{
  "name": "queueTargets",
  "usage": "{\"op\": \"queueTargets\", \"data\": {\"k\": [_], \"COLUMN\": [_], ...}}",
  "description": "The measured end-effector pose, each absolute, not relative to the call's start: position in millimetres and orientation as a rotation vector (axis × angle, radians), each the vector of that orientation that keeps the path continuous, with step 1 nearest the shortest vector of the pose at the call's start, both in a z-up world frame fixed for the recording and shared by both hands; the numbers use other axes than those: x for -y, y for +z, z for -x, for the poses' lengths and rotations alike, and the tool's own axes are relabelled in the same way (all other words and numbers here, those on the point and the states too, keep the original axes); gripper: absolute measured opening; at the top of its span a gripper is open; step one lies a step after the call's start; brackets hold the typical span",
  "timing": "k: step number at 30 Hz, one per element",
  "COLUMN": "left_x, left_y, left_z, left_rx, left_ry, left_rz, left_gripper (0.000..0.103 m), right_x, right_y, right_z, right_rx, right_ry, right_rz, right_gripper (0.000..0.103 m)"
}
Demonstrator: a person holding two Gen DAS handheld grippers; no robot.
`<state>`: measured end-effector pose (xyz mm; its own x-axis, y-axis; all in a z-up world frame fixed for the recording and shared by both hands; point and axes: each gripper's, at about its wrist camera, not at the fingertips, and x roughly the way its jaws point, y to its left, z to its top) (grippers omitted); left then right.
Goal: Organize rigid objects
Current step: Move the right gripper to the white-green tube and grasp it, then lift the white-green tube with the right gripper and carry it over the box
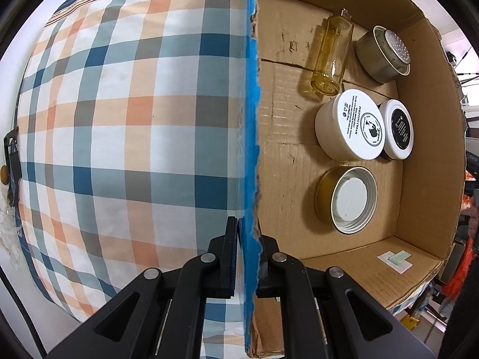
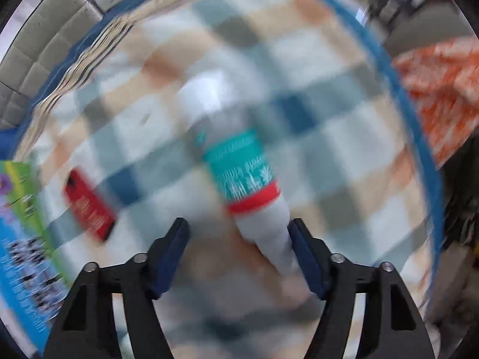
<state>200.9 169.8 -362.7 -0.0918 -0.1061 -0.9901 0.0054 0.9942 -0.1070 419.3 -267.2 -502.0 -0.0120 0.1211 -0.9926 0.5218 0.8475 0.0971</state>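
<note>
Our right gripper [image 2: 239, 257] hangs unclenched over the checked cloth [image 2: 344, 137], the white bottle [image 2: 242, 170] lying between its fingers, hard by one, long axis running away from us. Our left gripper [image 1: 247, 257] clamps the cardboard box [image 1: 251, 137] wall.

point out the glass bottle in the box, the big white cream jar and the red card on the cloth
glass bottle [image 1: 329, 55], left wrist view, middle of its yellowish body
white cream jar [image 1: 359, 124], left wrist view, centre of its printed lid
red card [image 2: 89, 205], right wrist view, middle of its blurred face
</note>
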Motion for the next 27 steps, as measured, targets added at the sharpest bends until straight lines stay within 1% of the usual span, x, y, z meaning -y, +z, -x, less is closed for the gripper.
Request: {"op": "queueTargets", "data": {"k": [1,3,6,9,12,14,16,23,27], "left_x": [-170,-170,-169,-168,-167,-167,-167,-167,-167], "left_y": [-363,-364,-364,-365,-365,-364,-363,-362,-362], "left_z": [-201,-201,-201,-201,-202,-201,-200,-199,-199], "left_rx": [-1.661,-1.66,-1.66,-1.661,-1.66,-1.657,-1.657,-1.654,-1.654], "left_ry": [-0.091,-0.09,-0.089,-0.088,-0.085,-0.084,-0.084,-0.08,-0.084], "left_rz": [0.077,0.078,0.07,0.069,0.068,0.07,0.075,0.073,0.07], "left_gripper": [0.005,0.005,0.005,0.005,0.005,0.005,0.005,0.005,0.005], "right_x": [266,264,265,270,272,262,246,225,226], "right_y": [-496,-482,-481,-503,-518,-516,-513,-513,-514], "right_z": [-418,-420,-431,-444,-448,-449,-449,-400,-386], "right_rx": [-1.558,-1.511,-1.495,-1.549,-1.591,-1.605,-1.623,-1.721,-1.714], "right_ry": [-0.322,-0.324,-0.356,-0.365,-0.38,-0.372,-0.34,-0.237,-0.258], "right_rz": [-0.548,-0.511,-0.444,-0.442,-0.443,-0.412,-0.349,-0.361,-0.346], "right_gripper": [0.067,0.067,0.076,0.076,0.072,0.064,0.035,0.035,0.036]}}
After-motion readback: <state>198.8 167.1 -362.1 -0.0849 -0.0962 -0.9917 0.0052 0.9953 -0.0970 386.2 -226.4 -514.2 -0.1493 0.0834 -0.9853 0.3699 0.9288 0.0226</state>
